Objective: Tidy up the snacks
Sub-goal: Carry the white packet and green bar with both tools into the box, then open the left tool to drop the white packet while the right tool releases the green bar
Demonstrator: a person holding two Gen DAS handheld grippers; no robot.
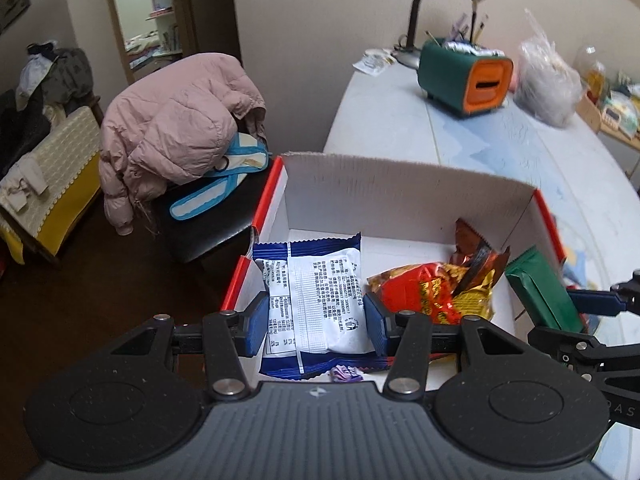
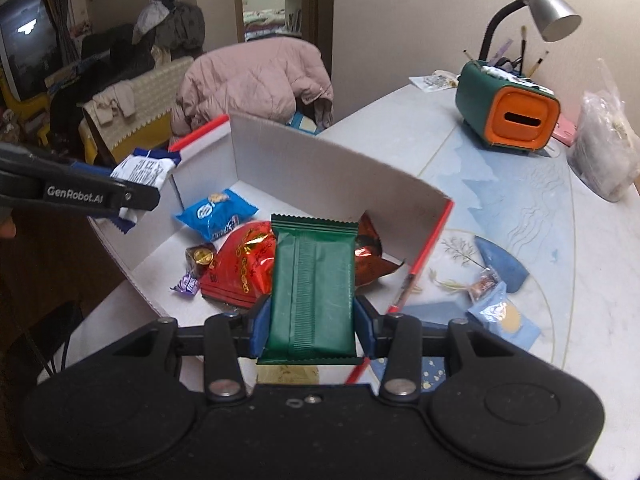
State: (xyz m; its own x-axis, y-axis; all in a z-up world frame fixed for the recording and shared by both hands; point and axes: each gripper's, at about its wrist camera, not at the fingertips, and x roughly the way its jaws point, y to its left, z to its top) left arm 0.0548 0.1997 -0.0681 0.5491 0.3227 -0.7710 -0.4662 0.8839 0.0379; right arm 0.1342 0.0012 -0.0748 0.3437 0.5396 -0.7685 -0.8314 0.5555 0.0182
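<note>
A white cardboard box with red edges (image 1: 400, 196) (image 2: 304, 160) stands on the table. My left gripper (image 1: 316, 320) is shut on a blue-and-white snack packet (image 1: 316, 296) and holds it over the box's left side; it also shows in the right wrist view (image 2: 144, 172). My right gripper (image 2: 312, 320) is shut on a green snack bar (image 2: 312, 284) over the box's right side; the bar also shows in the left wrist view (image 1: 540, 292). Inside the box lie a red-and-gold packet (image 1: 424, 288) (image 2: 244, 264), a blue packet (image 2: 216, 216), a brown wrapper (image 1: 476, 248) and a small purple candy (image 2: 186, 283).
On the table right of the box lie a light blue packet (image 2: 504, 320) and a small brown candy (image 2: 482, 282). A green-and-orange holder (image 2: 508, 112), a desk lamp (image 2: 548, 12) and a plastic bag (image 2: 608, 148) stand at the back. A chair with a pink jacket (image 1: 180, 124) is left.
</note>
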